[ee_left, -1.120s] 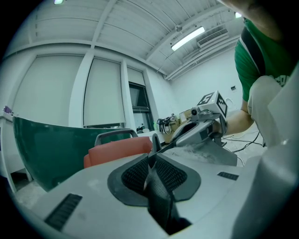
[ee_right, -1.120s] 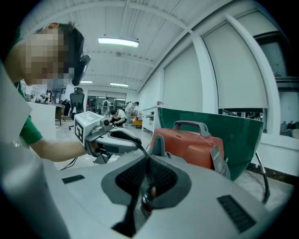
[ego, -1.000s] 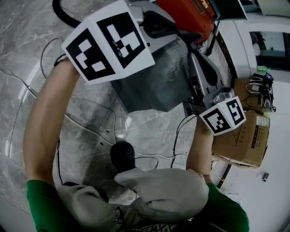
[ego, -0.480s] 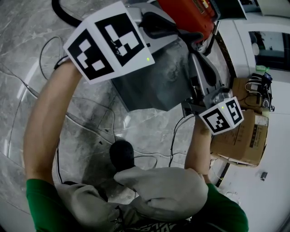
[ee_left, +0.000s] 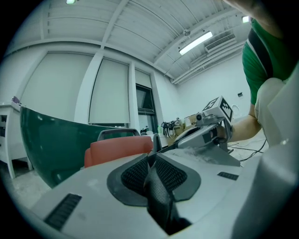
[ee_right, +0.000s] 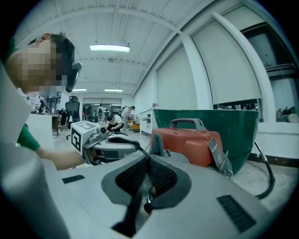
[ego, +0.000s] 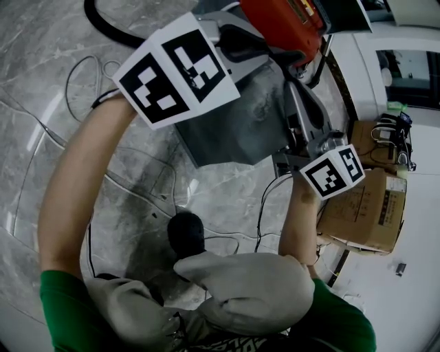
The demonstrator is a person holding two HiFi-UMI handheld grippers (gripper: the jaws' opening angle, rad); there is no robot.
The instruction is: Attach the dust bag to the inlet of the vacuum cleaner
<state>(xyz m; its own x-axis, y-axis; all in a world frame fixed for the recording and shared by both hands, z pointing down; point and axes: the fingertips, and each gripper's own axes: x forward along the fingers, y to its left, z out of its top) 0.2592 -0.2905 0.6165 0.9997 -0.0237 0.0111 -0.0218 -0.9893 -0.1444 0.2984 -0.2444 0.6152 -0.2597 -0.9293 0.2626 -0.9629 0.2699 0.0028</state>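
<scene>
Two tools share the load: we have the left tool (ee_left: 153, 164) pressed together on a thin dark edge of the dust bag (ego: 237, 130). The right tool (ee_right: 148, 170) is likewise nipped on a thin edge of it, and neither shows any gap. Between them the grey bag hangs as a slack sheet above the floor (ego: 41, 82), its long axis running from the far left grip to the nearer right grip.

What the coming move turns on, in our judgement, is that the vacuum cleaner (ego: 282, 20) lies on the far side of the bag, straight ahead of both tools. Each tool's own view shows the red body just beyond the pinched edge. From the head view the left tool's tip sits closer to that body, almost beside it, while the right tool is a little nearer to us. We cannot make out where on the body the bag must seat. We judge that the bag has to travel far and slightly right.
</scene>
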